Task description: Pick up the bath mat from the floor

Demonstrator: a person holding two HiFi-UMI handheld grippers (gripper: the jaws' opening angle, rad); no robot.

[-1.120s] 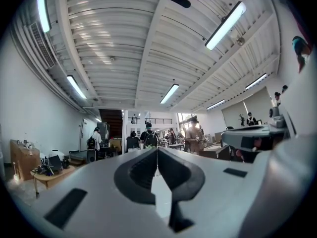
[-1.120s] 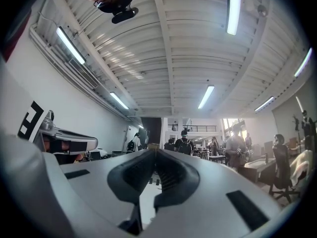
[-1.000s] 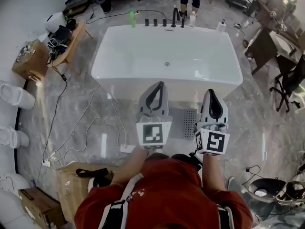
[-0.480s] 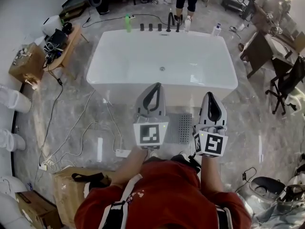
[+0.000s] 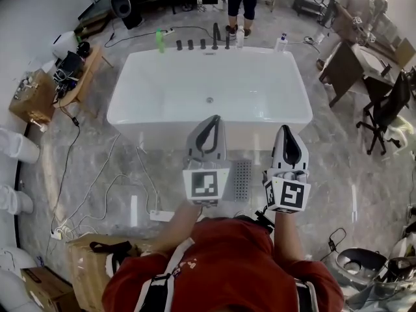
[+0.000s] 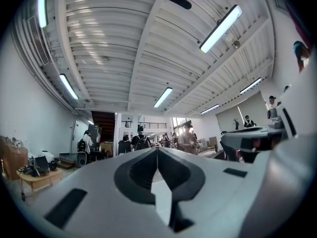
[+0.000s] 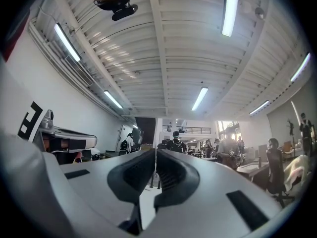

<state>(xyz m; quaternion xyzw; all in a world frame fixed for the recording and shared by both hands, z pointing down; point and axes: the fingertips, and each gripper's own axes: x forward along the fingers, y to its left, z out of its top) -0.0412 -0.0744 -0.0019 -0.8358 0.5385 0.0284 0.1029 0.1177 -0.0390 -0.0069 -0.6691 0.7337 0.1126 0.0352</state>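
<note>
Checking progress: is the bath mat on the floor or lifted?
On the floor: bath mat lies flat by the bathtub; left gripper and right gripper are shut, empty.

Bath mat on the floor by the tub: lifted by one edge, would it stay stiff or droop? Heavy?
The bath mat looks thin and lies flat, so it would probably droop from one grip. Its grid of holes suggests a fairly light sheet. Flush on the glossy floor, its edge may be hard to get under.

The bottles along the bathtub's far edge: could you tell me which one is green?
The green bottle stands leftmost, left of the dark taps; the clear bottle and the white bottle stand to their right.
</note>
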